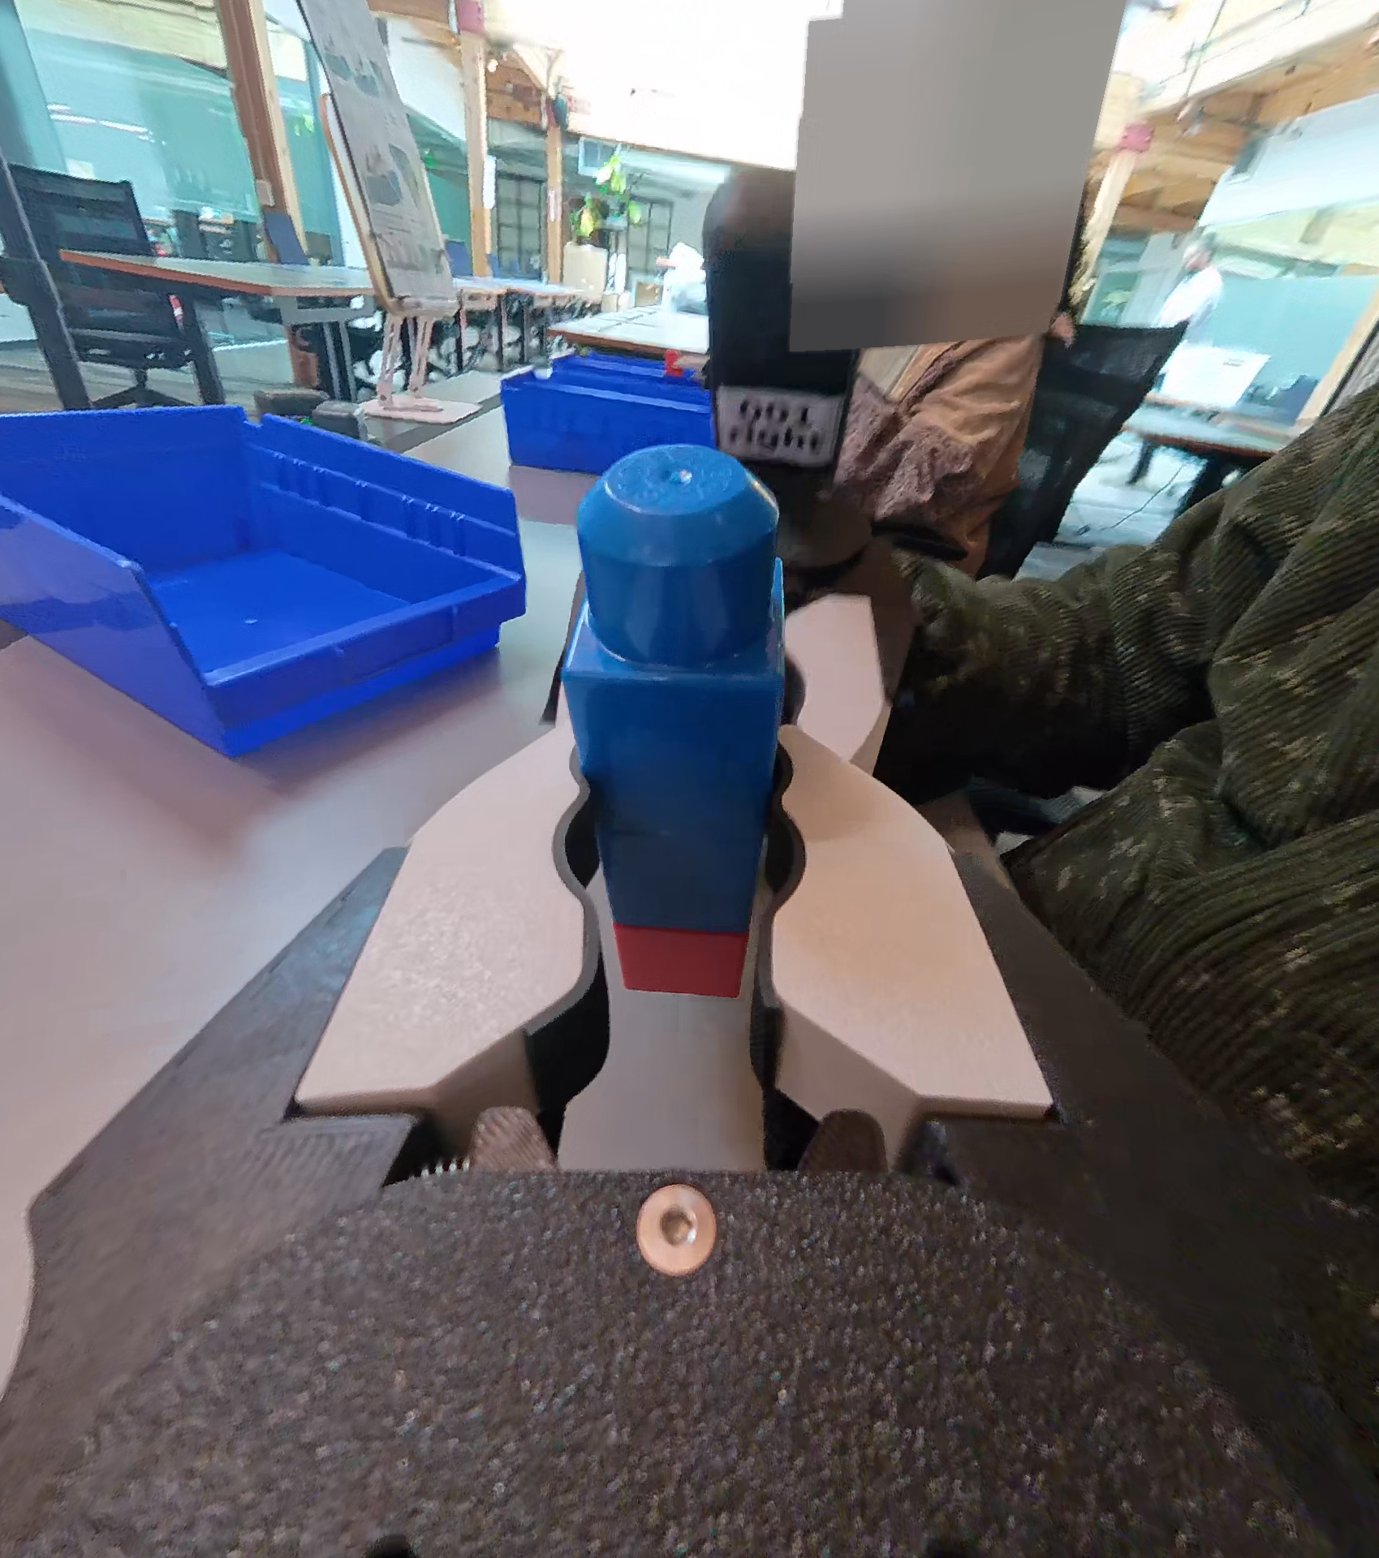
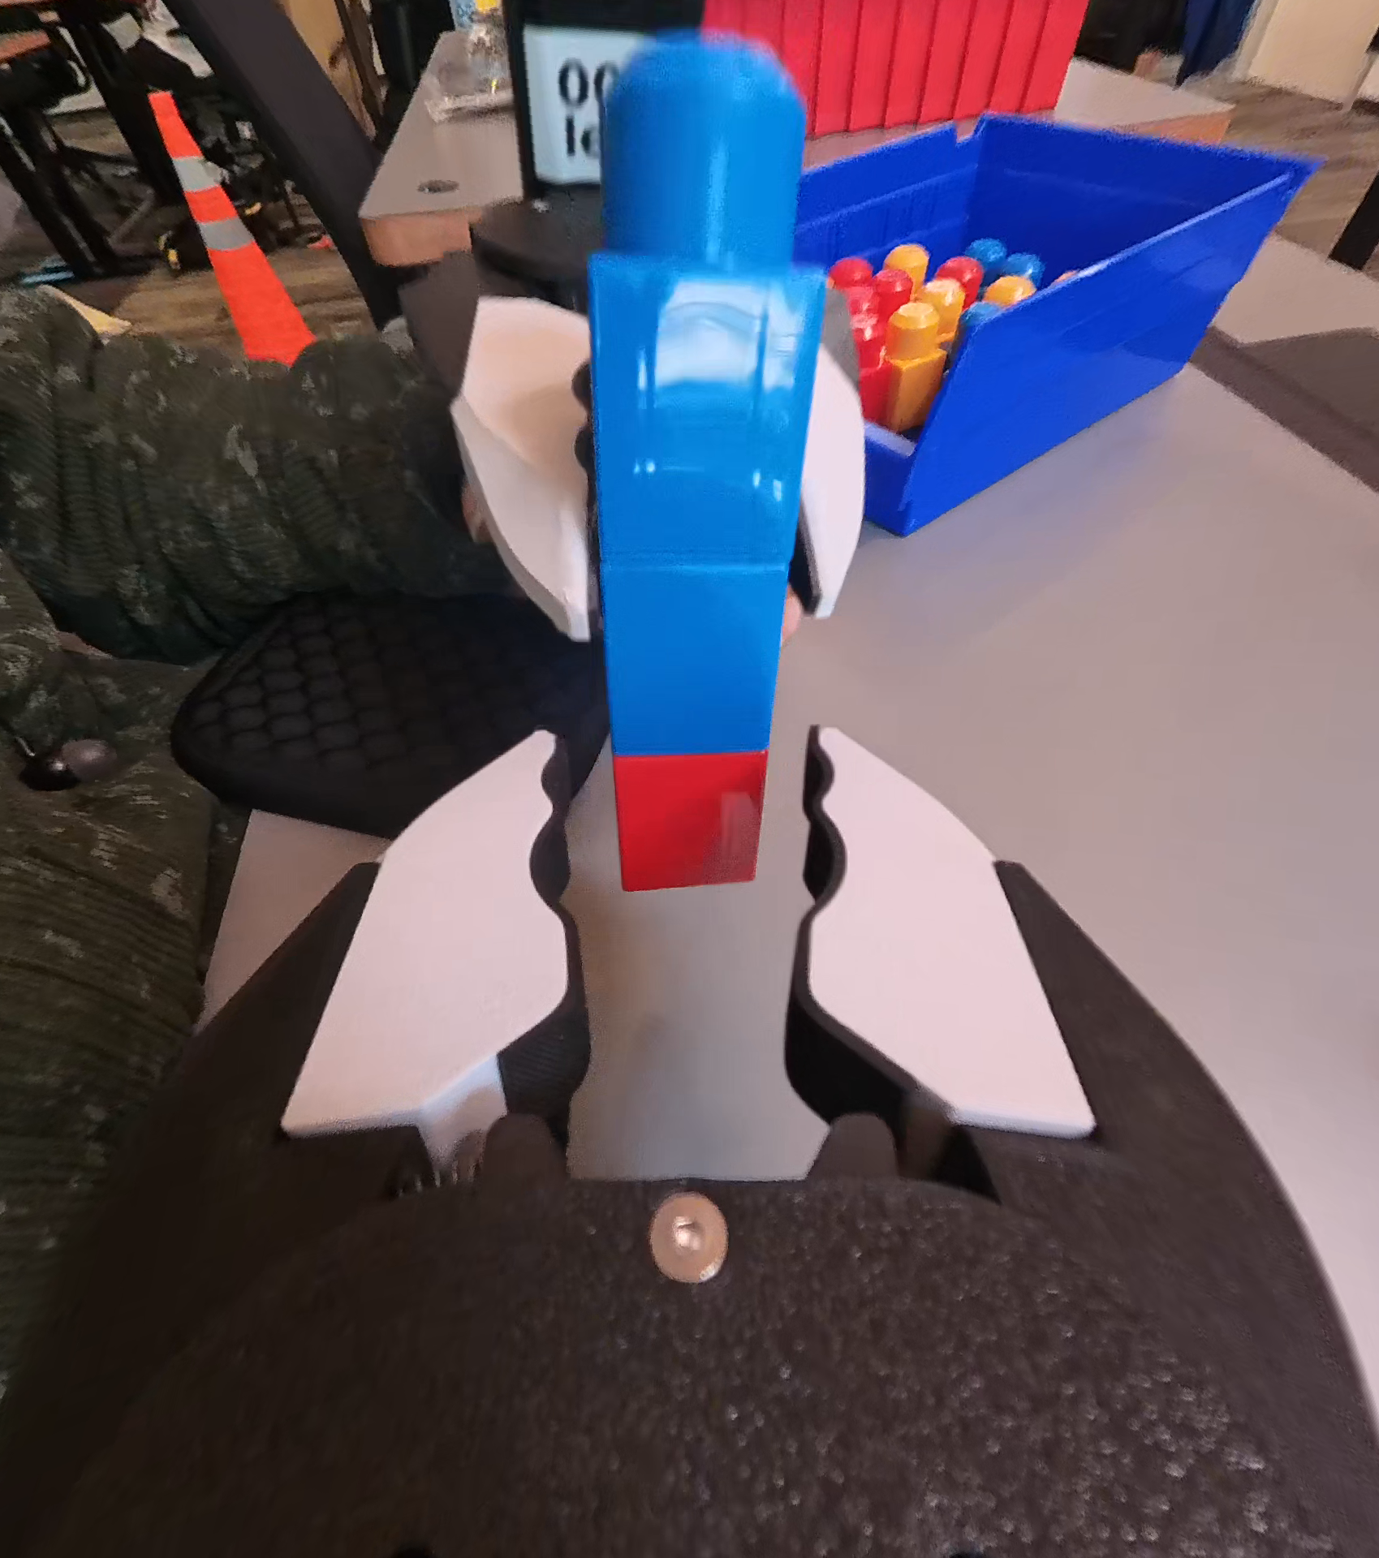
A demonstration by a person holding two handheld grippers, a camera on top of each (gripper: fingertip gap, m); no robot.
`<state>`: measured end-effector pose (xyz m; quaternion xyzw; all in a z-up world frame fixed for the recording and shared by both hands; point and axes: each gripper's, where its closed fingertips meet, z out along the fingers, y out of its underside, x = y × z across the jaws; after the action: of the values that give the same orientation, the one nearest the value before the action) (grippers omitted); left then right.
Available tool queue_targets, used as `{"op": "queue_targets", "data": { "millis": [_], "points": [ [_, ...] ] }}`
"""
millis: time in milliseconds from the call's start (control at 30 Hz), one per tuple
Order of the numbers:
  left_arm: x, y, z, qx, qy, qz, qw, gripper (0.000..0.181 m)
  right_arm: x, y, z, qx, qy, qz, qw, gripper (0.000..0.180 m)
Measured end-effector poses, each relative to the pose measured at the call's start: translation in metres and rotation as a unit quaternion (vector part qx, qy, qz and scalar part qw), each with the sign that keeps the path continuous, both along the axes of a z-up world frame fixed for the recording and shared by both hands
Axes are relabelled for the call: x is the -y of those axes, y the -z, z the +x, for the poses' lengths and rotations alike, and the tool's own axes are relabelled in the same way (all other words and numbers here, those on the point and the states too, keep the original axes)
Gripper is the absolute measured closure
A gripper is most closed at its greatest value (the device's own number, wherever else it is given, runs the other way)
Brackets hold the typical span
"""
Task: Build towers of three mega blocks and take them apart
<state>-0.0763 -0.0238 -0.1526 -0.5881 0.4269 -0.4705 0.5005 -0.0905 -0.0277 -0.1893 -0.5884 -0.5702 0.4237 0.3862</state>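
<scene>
A tower of two blue mega blocks on a red block stands between both grippers. In the left wrist view my left gripper [image 1: 679,759] is shut on the blue blocks [image 1: 673,759], with the red block [image 1: 681,961] below its fingers. In the right wrist view my right gripper [image 2: 684,742] is open. Its fingers [image 2: 466,910] stand on either side of the red block [image 2: 690,822] without touching it. The left gripper's white fingers [image 2: 509,472] clamp the blue blocks [image 2: 703,405] farther off. I cannot tell whether the tower rests on the table.
An empty blue bin [image 1: 247,590] sits on the grey table [image 1: 78,843] to the left, with another blue bin [image 1: 601,421] behind. A blue bin [image 2: 1090,337] holds several red, yellow and blue blocks [image 2: 913,337]. A green sleeve [image 2: 163,472], a black chair seat [image 2: 382,708] and an orange cone [image 2: 230,236] are close by. Left and right tips are no more than a few centimetres apart.
</scene>
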Motion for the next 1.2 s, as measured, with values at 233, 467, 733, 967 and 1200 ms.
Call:
{"op": "queue_targets", "data": {
  "millis": [233,467,733,967,1200],
  "points": [
    [-0.009,0.05,0.008,-0.181,-0.046,0.075,0.979,0.144,-0.004,-0.039,0.014,-0.056,-0.001,0.032,0.998,0.133],
    [-0.003,0.068,0.011,-0.25,-0.032,0.102,0.962,0.144,0.005,-0.024,0.005,-0.022,-0.015,0.061,0.998,0.149],
    [-0.023,0.042,0.002,-0.164,-0.091,0.088,0.978,0.141,-0.016,-0.053,0.022,-0.021,0.007,0.082,0.996,0.151],
    [-0.048,0.013,-0.027,-0.077,-0.164,0.072,0.981,0.167,-0.167,-0.138,0.101,-0.021,0.214,0.093,0.972,0.151],
    [-0.042,0.027,-0.014,-0.11,-0.147,0.077,0.98,0.166,-0.343,-0.108,0.189,0.044,0.417,0.038,0.907,0.15]
  ]
}}
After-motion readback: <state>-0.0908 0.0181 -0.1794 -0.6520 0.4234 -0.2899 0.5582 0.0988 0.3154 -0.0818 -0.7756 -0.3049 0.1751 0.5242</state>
